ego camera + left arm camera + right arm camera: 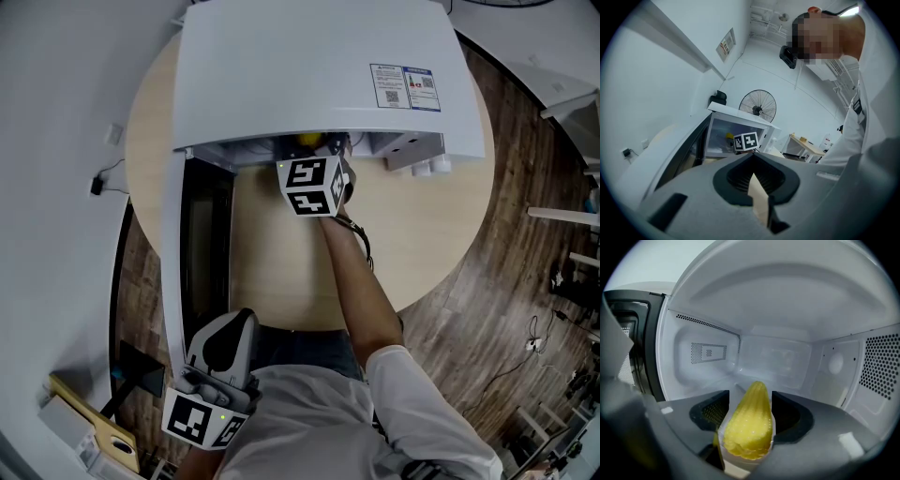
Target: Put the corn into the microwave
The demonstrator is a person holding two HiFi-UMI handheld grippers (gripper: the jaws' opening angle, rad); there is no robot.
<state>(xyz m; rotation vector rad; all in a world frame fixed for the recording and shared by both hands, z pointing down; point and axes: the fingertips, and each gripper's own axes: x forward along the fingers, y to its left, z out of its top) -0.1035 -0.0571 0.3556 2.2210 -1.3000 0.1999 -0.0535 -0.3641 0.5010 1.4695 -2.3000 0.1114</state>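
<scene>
**Corn inside the microwave, jaws wide around it**

Head view: the microwave (319, 66) stands on the round tabletop (281, 253), and its door (173, 253) is swung open. The right gripper (319, 164) reaches into the cavity, where a bit of the yellow corn (307, 141) shows ahead of its jaws. The left gripper (234, 323) is low, well apart from the microwave.

Left gripper view: its jaws are together and nothing is between them.

Right gripper view: the jaws stand wide. The corn lies between them, tip pointing away, with a gap at one side, and it seems to rest on the cavity floor.

I judge that the placing step is almost done. The next move calls for drawing the right gripper straight back without dragging the corn.
</scene>
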